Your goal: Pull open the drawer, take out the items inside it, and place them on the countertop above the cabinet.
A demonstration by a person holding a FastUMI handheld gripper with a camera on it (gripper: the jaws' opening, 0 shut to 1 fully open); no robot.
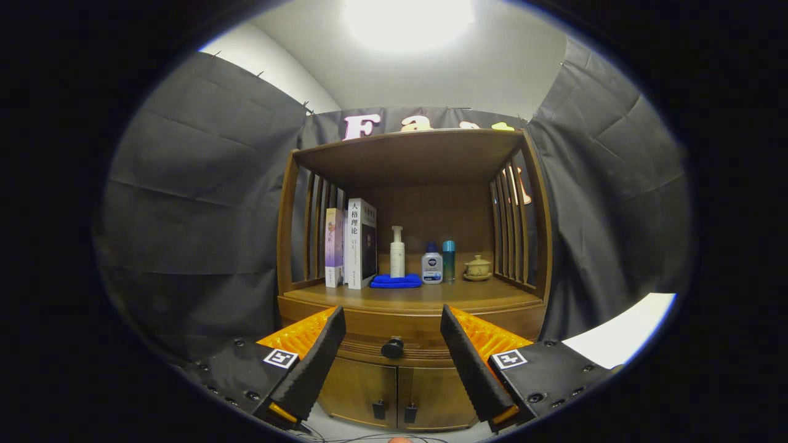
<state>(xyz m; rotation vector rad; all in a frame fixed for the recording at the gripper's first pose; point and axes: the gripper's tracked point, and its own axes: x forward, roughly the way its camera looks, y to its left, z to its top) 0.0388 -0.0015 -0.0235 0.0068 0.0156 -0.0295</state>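
A wooden cabinet stands ahead of me, with its countertop (431, 296) under a slatted shelf hood. Below the countertop sits the closed drawer (363, 352), and its dark round knob (392, 348) lies straight ahead between my fingers, a short way beyond the tips. My gripper (392, 320) is open with nothing between its fingers. What lies inside the drawer is hidden.
On the countertop stand two books (352, 246), a white pump bottle (398, 252) on a folded blue cloth (396, 281), a small white bottle (432, 264), a teal can (449, 260) and a small lidded pot (478, 267). Two cupboard doors (394, 394) sit below the drawer.
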